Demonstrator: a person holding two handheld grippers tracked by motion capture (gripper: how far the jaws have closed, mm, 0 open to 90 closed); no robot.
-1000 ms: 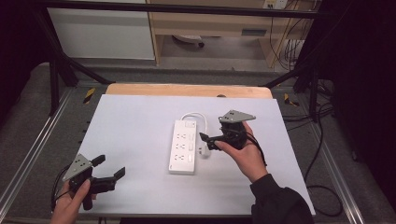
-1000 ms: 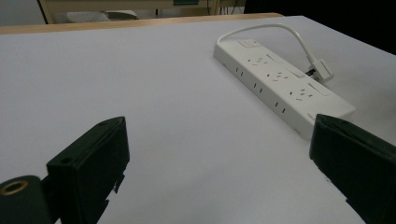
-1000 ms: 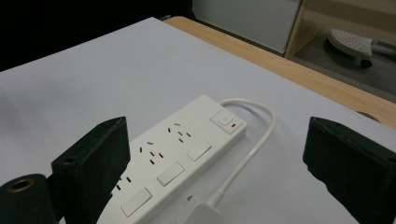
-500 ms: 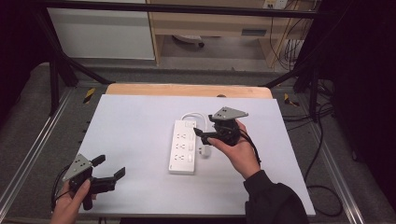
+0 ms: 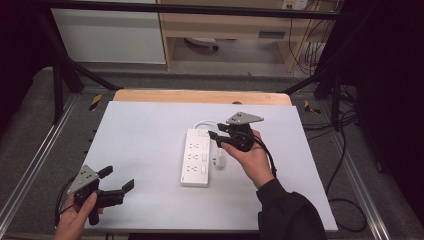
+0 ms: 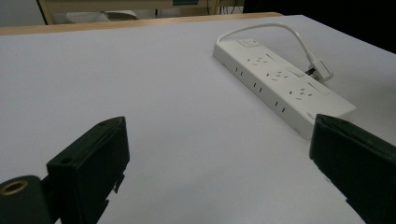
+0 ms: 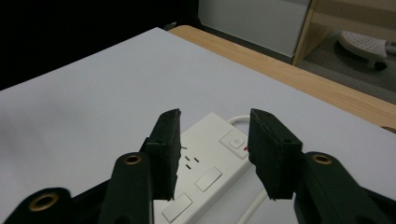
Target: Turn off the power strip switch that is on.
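Power strip: a white power strip [image 5: 197, 157] lies near the middle of the white bench [image 5: 150, 135], its long side running away from the person.
Cable and plug: its short white cable [image 6: 261, 29] curves from the far end, and the plug [image 5: 218, 162] lies on the bench just beside the strip, on its right.
Right tool: the right tool [image 5: 216, 137] is held over the far right part of the strip; its jaws stand a little apart, with nothing between them.
Left tool: the left tool [image 5: 117, 181] is at the near left corner of the bench, well apart from the strip; its jaws are wide apart and empty.
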